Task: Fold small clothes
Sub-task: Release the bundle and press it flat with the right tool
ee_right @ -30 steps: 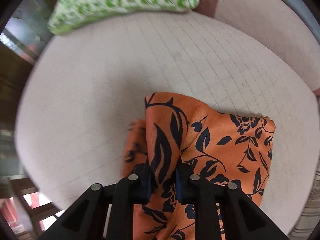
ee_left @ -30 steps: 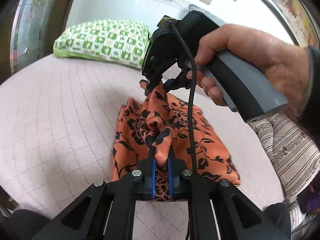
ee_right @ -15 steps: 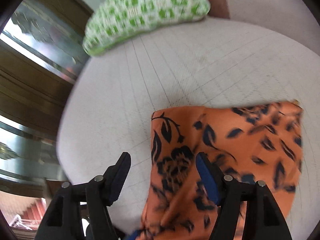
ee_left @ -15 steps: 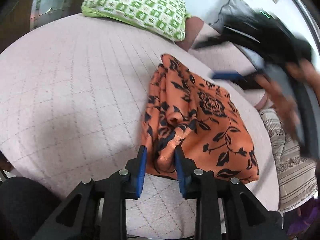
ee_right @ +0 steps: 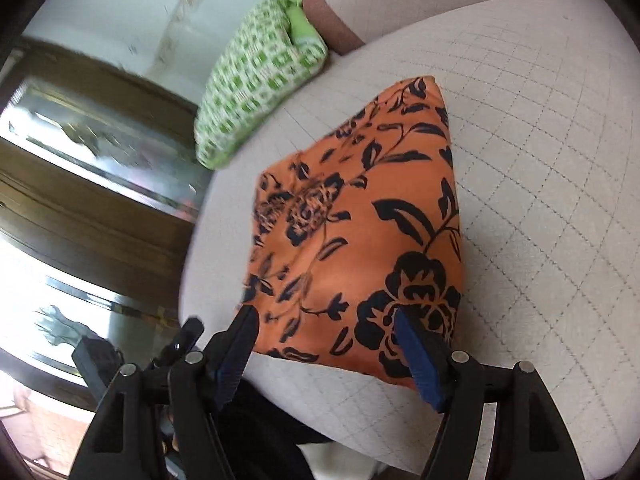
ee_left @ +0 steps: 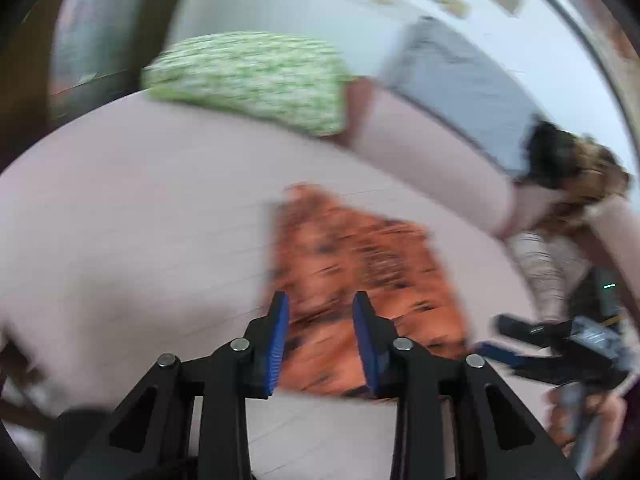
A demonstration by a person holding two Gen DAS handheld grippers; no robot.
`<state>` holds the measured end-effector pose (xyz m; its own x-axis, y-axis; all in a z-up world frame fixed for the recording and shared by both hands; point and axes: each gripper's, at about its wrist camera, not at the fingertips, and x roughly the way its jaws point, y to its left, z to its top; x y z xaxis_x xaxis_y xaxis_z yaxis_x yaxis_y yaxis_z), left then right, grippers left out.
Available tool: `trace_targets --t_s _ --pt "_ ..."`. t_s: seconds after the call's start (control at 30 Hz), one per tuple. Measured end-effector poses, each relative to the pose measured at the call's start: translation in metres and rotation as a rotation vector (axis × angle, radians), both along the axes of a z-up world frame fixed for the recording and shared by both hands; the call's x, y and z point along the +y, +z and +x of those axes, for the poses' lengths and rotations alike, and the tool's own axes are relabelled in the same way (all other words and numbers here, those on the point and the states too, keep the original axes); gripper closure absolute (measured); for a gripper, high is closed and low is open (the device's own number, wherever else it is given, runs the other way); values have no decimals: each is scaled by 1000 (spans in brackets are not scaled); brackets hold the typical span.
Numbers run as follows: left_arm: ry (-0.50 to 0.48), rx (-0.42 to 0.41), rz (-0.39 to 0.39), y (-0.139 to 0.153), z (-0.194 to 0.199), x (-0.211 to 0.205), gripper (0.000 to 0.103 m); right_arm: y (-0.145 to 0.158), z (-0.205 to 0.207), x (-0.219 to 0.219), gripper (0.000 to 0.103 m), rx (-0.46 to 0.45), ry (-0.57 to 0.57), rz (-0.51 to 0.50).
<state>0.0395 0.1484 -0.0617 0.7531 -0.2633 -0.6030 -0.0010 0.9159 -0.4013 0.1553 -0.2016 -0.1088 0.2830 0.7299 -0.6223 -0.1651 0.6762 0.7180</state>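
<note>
An orange garment with a black flower print (ee_left: 360,272) (ee_right: 360,232) lies folded flat on the pale quilted bed (ee_left: 120,220) (ee_right: 540,160). In the blurred left wrist view my left gripper (ee_left: 320,340) hangs just above the garment's near edge; its jaws are opening and nothing is pinched between the blue pads (ee_left: 278,336). My right gripper (ee_right: 332,344) stands wide open over the cloth's near edge, its pads apart from the fabric. The right gripper also shows at the lower right of the left wrist view (ee_left: 512,344), held by a hand.
A green and white checked pillow (ee_left: 248,80) (ee_right: 256,80) lies at the head of the bed. A bolster and grey cloth (ee_left: 460,88) run along the wall. Dark wood and glass furniture (ee_right: 80,180) stands beside the bed edge. Striped fabric (ee_left: 540,264) lies at the right.
Both grippers let go of the orange garment and opened. The cloth now lies flat. The right gripper swung away to the garment's side; the left pulled back slightly.
</note>
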Motion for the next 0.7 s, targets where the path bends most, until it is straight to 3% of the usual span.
trace_targets --t_s 0.07,0.13,0.2,0.23,0.27,0.3,0.37,0.47,0.57,0.63,0.7 --pt "-86 -31 31 7 23 -24 57 -1 4 -2 29 1 11 105" --pt "-71 17 144 -7 49 -40 56 -10 12 -2 24 28 32 215" --pt "-12 253 299 -56 82 -40 56 -37 12 -9 24 128 -18 226" --pt "-9 332 289 -75 90 -34 46 -54 10 -14 25 190 -44 245" --pt "10 319 271 -80 88 -26 38 -64 7 -20 25 212 -60 297" --pt "35 302 302 -71 82 -24 35 -66 2 -28 25 215 -67 354" --pt "35 267 320 -49 76 -28 37 -50 -5 -38 24 167 -44 335" --pt "5 129 332 -12 69 -42 37 -33 -4 -56 20 80 -36 320" --pt "-91 60 309 -2 74 -65 37 -58 12 -76 19 164 -139 329" --pt "-124 79 392 -17 79 -75 37 -82 17 -74 19 250 -149 361" --pt "-110 200 481 -51 94 -79 37 -89 15 -64 19 269 -118 376"
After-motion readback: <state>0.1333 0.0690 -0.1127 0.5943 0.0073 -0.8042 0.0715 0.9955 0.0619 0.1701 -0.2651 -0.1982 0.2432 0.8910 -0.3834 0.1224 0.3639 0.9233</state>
